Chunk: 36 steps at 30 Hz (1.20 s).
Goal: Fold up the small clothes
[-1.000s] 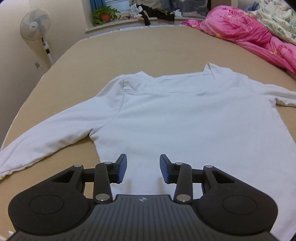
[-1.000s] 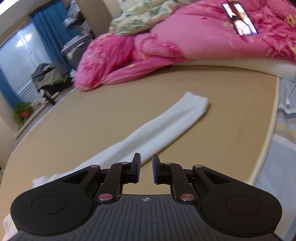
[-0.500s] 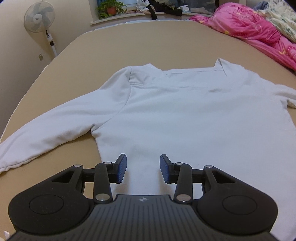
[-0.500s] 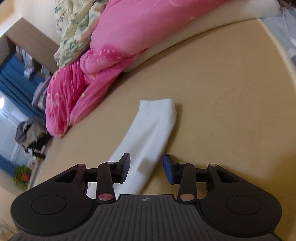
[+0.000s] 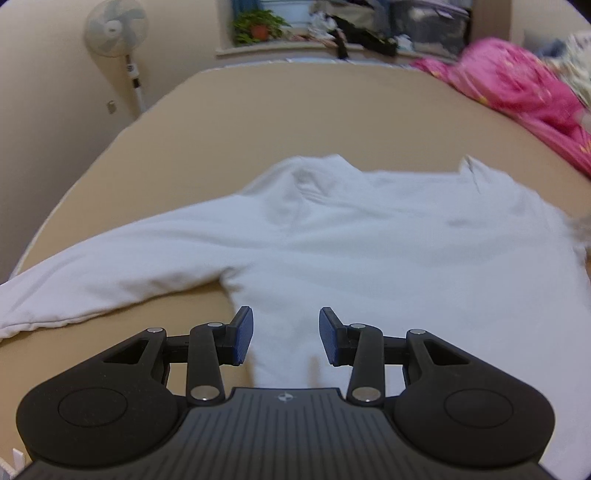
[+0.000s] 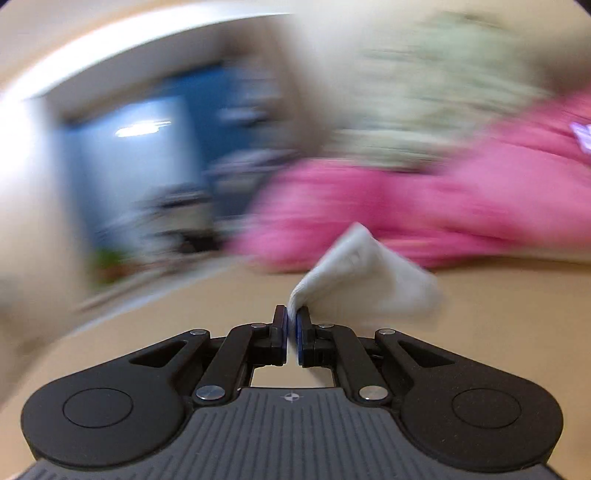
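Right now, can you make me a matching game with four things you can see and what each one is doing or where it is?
Things:
1. left gripper
2. right gripper
3. fan
4. pink blanket

States or places:
A. heaped at the far right of the bed
B. pinching the white sleeve and lifting its end
C. standing by the wall on the far left
D. open over the bottom of the white shirt, holding nothing

Pairs: 1-D, 2-B, 3-C, 4-A
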### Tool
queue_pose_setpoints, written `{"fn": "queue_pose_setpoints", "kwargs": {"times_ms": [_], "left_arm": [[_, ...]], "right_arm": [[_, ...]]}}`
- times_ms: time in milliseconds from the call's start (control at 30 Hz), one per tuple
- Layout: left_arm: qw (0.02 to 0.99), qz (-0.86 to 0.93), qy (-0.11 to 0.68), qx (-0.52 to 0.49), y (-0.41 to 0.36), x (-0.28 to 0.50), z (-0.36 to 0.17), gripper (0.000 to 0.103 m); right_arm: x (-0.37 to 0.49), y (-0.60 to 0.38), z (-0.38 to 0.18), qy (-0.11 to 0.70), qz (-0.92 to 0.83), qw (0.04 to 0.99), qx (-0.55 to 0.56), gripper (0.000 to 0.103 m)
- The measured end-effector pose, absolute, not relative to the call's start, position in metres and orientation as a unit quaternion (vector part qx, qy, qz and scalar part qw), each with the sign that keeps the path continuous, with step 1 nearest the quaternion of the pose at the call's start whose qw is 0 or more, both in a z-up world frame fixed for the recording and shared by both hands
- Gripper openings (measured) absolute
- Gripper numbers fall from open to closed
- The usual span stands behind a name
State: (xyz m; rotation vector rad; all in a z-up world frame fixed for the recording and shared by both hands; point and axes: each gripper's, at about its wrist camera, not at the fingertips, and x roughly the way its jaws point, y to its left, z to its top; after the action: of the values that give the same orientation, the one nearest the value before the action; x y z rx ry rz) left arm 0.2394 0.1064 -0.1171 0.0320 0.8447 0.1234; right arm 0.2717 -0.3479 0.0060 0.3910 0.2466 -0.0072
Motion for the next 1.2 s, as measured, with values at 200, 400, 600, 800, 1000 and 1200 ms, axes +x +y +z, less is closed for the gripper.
{"fn": "queue_pose_setpoints", "kwargs": {"times_ms": [200, 400, 600, 800, 1000, 1200], "left_arm": [[0.908, 0.088, 0.404, -0.059, 0.149, 0.245, -0.102, 0.044], [0.899, 0.061, 0.416, -0.120, 0.173, 0.255, -0.099, 0.035], [0.884, 0.032, 0.432, -0.179, 0.181, 0.286, -0.109, 0.035], [0.873, 0.049, 0.442, -0.199, 0.187, 0.313, -0.130, 0.035], [0.859, 0.056, 0.461, -0.218, 0.191, 0.327, -0.152, 0.035], [0.876, 0.061, 0.447, -0.170, 0.177, 0.327, -0.150, 0.000]], "right_arm": [[0.271, -0.098, -0.047, 0.309, 0.278, 0.870, 0.267, 0.032], [0.232, -0.066, -0.099, 0.481, 0.316, 0.799, 0.174, 0.028], [0.212, -0.182, -0.047, 0.424, 0.266, 0.860, 0.101, 0.031], [0.226, -0.264, -0.062, 0.399, 0.147, 0.900, 0.101, 0.041], [0.259, -0.290, -0.122, 0.457, 0.065, 0.827, 0.320, 0.041], [0.265, -0.317, -0.135, 0.442, 0.002, 0.791, 0.423, 0.027]]}}
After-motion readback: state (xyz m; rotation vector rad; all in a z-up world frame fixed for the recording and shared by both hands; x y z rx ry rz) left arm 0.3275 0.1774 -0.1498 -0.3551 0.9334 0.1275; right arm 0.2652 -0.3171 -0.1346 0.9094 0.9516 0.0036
